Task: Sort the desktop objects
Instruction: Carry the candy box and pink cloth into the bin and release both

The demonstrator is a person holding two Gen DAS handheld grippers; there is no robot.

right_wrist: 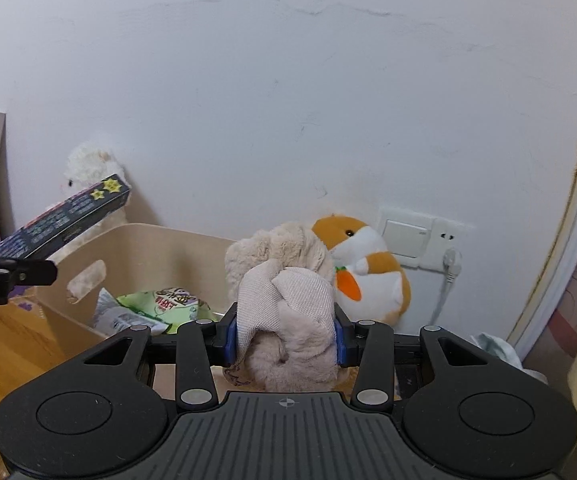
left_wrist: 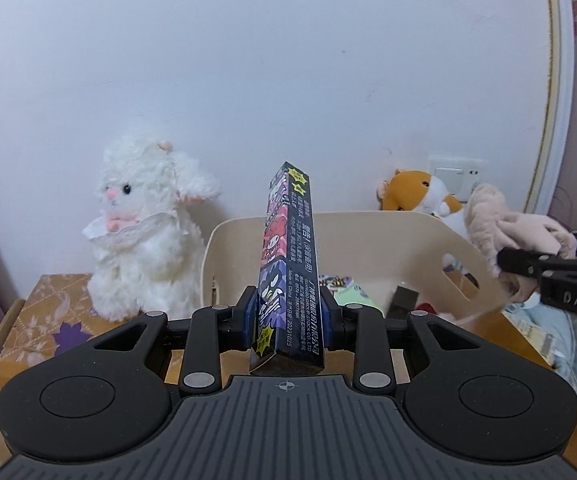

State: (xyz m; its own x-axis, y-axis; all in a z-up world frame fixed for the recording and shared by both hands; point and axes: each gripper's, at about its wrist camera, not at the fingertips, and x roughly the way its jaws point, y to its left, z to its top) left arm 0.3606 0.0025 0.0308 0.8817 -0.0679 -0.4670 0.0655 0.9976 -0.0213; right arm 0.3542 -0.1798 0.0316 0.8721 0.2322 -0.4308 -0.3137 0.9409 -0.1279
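We see one beige storage bin (left_wrist: pixel 368 240) at mid-frame in the left wrist view, its rim behind both held items. It contains a green snack packet (right_wrist: pixel 160 304) and other small items, which we cannot identify with confidence from either view.

Three plush toys are counted. One white lamb plush (left_wrist: pixel 144 232) stands at centre left on the wooden desk (left_wrist: pixel 44 312), beside the bin. One orange hamster plush (right_wrist: pixel 368 272) sits at centre right against the wall, just below a wall switch (right_wrist: pixel 404 236). One beige plush toy (right_wrist: pixel 288 300) is pinched by the right gripper (right_wrist: pixel 286 340); its pads (right_wrist: pixel 230 340) press into both sides of the fabric, and the toy bulges above and below the jaws.

One dark printed box (left_wrist: pixel 288 264) is clamped by the left gripper (left_wrist: pixel 288 320). The narrowly set pads (left_wrist: pixel 250 316) bear on its long faces near the lower end, and the box projects forward over the bin.
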